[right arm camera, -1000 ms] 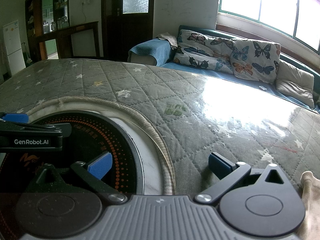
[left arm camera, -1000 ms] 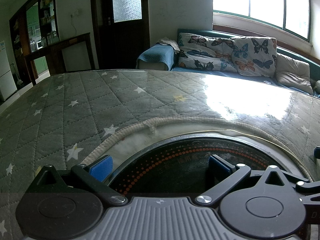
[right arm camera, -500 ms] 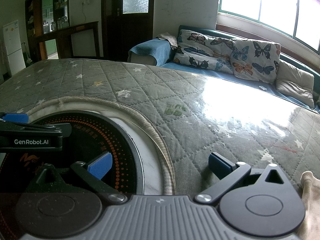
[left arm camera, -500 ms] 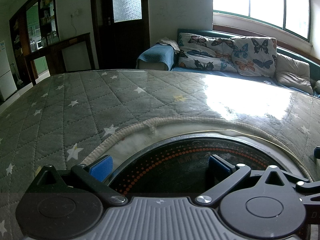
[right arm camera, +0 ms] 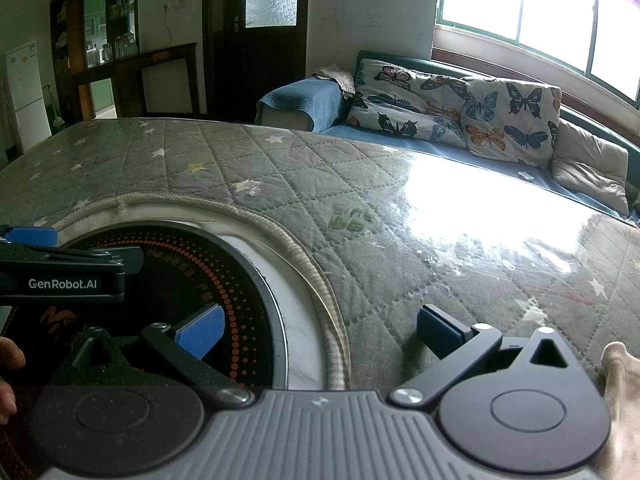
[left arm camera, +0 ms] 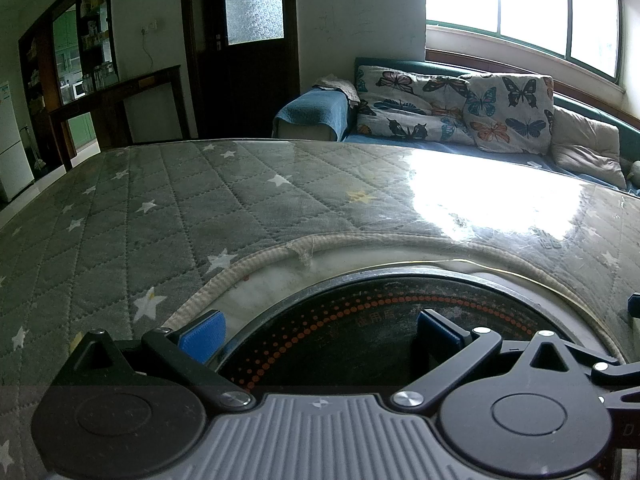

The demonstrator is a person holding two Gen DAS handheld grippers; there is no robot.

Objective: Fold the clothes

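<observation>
Nothing's moved since before: left gripper (left arm camera: pixel 320 332) and right gripper (right arm camera: pixel 318 330) both hover spread wide, empty, over the quilted table (right arm camera: pixel 400 216).

A quilted cover (left arm camera: pixel 168 208) spreads over the table, and a round cutout in it at the near edge holds a dark round plate (left arm camera: pixel 380 332) ringed by a rope-like border (left arm camera: pixel 280 256). The left gripper (left arm camera: pixel 320 336) sits over that plate with its jaws apart, while the right gripper (right arm camera: pixel 320 334) sits just to the right of it, one finger over the plate and the other over the cover, with a piece of cloth (right arm camera: pixel 618 384) at its right edge. Behind the table a sofa (right arm camera: pixel 300 100) with cushions (right arm camera: pixel 460 100) stands below a window (right arm camera: pixel 540 8), and a door (left arm camera: pixel 244 52) and shelves (left arm camera: pixel 84 48) lie to the left of it.
</observation>
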